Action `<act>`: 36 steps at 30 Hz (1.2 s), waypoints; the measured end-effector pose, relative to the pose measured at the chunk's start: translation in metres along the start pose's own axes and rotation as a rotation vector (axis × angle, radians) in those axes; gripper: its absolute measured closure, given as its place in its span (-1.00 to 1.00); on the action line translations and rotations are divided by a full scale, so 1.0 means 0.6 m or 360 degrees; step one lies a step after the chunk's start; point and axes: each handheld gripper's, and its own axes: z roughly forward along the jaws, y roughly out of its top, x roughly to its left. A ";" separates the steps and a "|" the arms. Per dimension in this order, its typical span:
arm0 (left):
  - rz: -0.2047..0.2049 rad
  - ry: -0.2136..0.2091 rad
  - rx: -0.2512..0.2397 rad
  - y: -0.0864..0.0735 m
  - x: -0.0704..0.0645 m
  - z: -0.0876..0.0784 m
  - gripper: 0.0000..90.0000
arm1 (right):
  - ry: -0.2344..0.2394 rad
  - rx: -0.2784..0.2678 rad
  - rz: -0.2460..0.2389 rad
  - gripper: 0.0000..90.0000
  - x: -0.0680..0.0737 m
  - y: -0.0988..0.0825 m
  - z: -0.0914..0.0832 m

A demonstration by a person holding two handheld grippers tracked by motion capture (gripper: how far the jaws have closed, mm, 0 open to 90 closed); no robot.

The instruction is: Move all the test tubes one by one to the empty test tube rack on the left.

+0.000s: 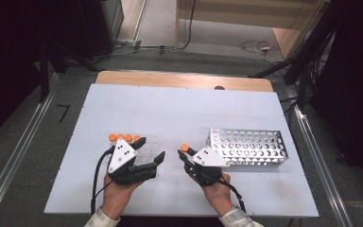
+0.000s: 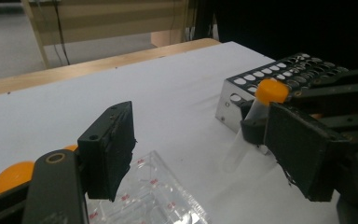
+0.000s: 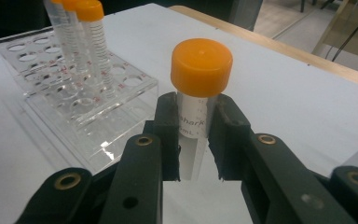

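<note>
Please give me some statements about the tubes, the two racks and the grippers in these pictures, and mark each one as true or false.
1. The right gripper holds an orange-capped tube. True.
2. The left gripper is shut on a tube. False: its jaws are open and hold nothing.
3. The clear rack holds capped tubes. True.
4. The metal rack is full of tubes. False: its holes look empty.

White table sheet [image 1: 170, 109], wooden table edge [image 1: 184, 79], grey carpet floor [image 1: 23, 156], floor cables [image 1: 257, 47]
</note>
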 end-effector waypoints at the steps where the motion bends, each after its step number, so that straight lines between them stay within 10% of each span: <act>1: 0.0007 -0.0010 0.0002 0.002 -0.002 0.003 -0.41 | 0.0006 0.0000 -0.0002 0.60 0.002 0.000 0.001; 16: 0.0057 -0.0185 0.0059 0.008 -0.027 0.041 -0.07 | 0.0067 0.0011 -0.0020 0.60 0.023 0.002 0.011; 36: 0.0153 -0.0218 0.0092 -0.002 -0.038 0.056 0.54 | 0.0087 0.0004 -0.0028 0.59 0.029 0.005 0.009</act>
